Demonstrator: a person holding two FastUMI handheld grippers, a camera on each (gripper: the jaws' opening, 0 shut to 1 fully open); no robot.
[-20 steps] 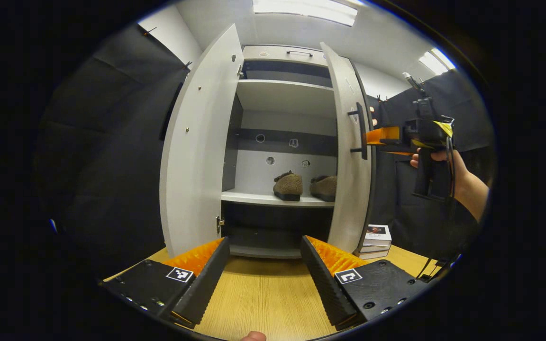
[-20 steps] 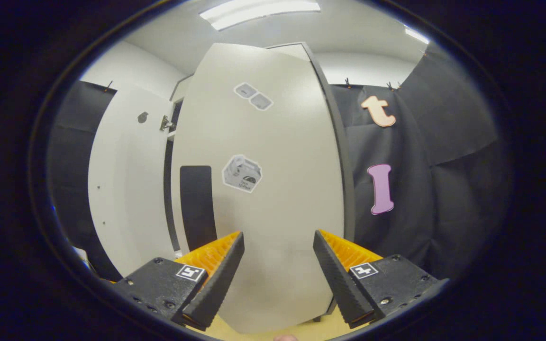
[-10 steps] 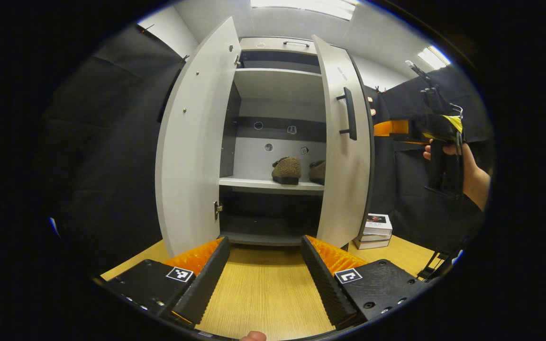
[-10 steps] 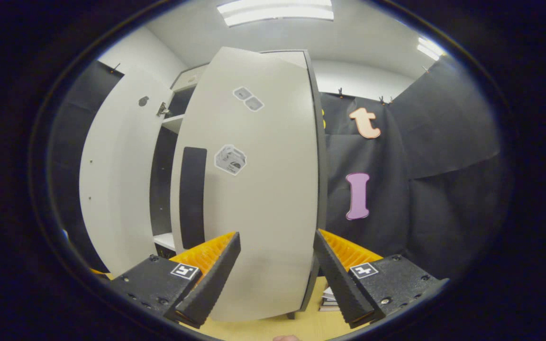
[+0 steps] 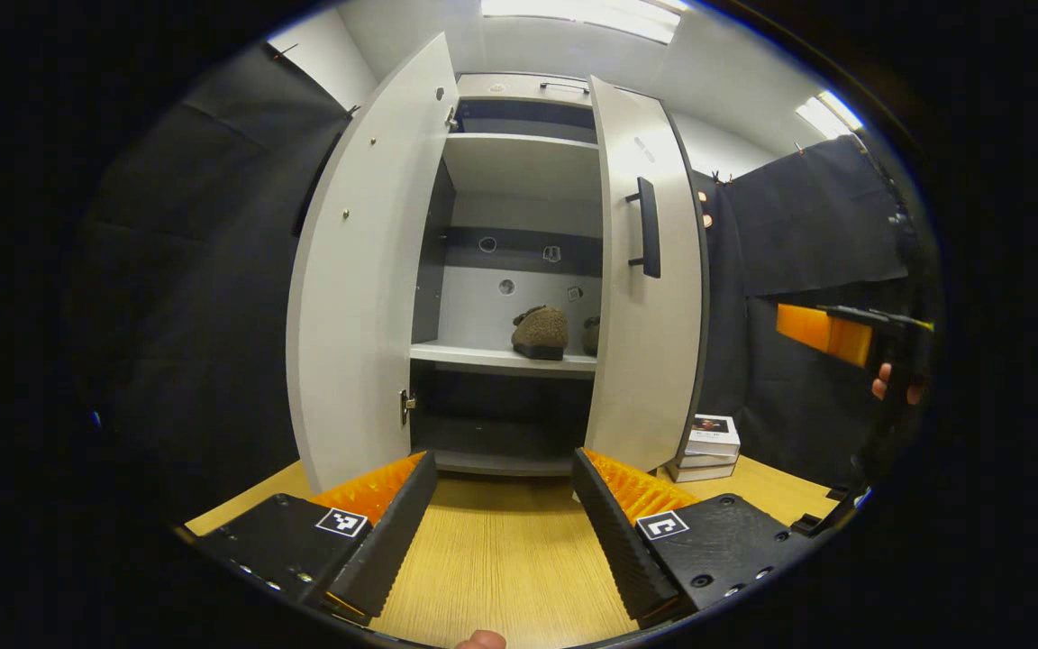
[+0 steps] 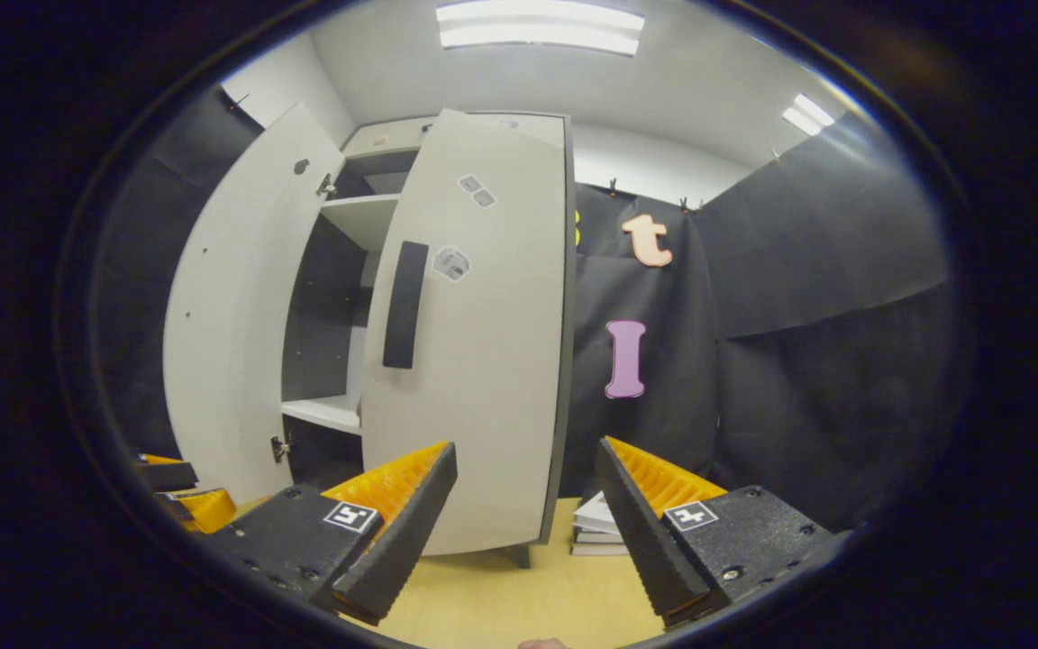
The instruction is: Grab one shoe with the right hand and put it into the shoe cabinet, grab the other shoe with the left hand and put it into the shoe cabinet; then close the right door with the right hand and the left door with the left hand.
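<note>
Both tongs gape; right door [image 5: 650, 270] looks almost closed.

The right tool [image 6: 523, 505] has its fingers spread apart with nothing between them, above the tabletop [image 6: 501, 604]. Ahead stands the shoe cabinet [image 6: 366, 171]: its right door [image 6: 483, 361] is nearly closed and its left door [image 6: 222, 324] stands open. A stack of books [image 6: 596, 527] lies beside the right door's base.
</note>
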